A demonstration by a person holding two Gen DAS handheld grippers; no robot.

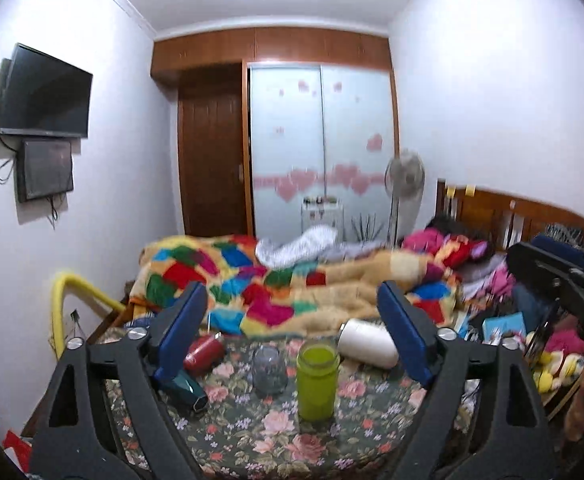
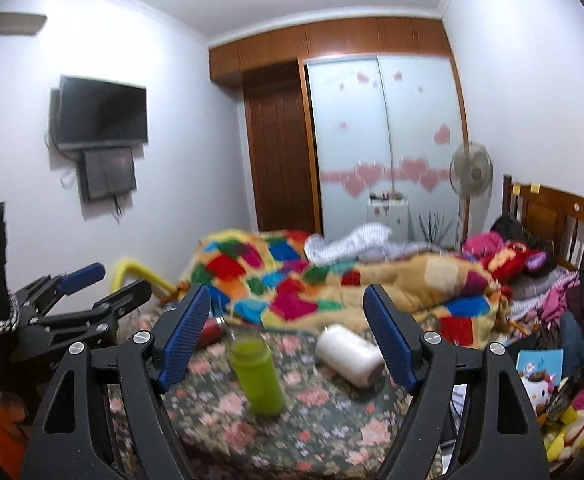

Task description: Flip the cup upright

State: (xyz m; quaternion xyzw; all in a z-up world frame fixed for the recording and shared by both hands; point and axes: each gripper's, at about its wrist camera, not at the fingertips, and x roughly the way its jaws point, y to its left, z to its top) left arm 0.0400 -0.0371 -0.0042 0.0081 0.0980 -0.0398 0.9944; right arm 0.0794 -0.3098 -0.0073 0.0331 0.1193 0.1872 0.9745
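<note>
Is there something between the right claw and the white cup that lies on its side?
Nothing visible does. The white cup lies on the floral cover just ahead of the open right claw, with only bare cover between them. The green cup stands upright further left, off the direct line.

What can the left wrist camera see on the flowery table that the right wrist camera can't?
Only the left wrist view shows the clear glass cup and the teal bottle lying down. Only the right wrist view shows the left gripper from the side. Both show the green cup standing upright, the white cup on its side, the red bottle and the flowery table.
</note>
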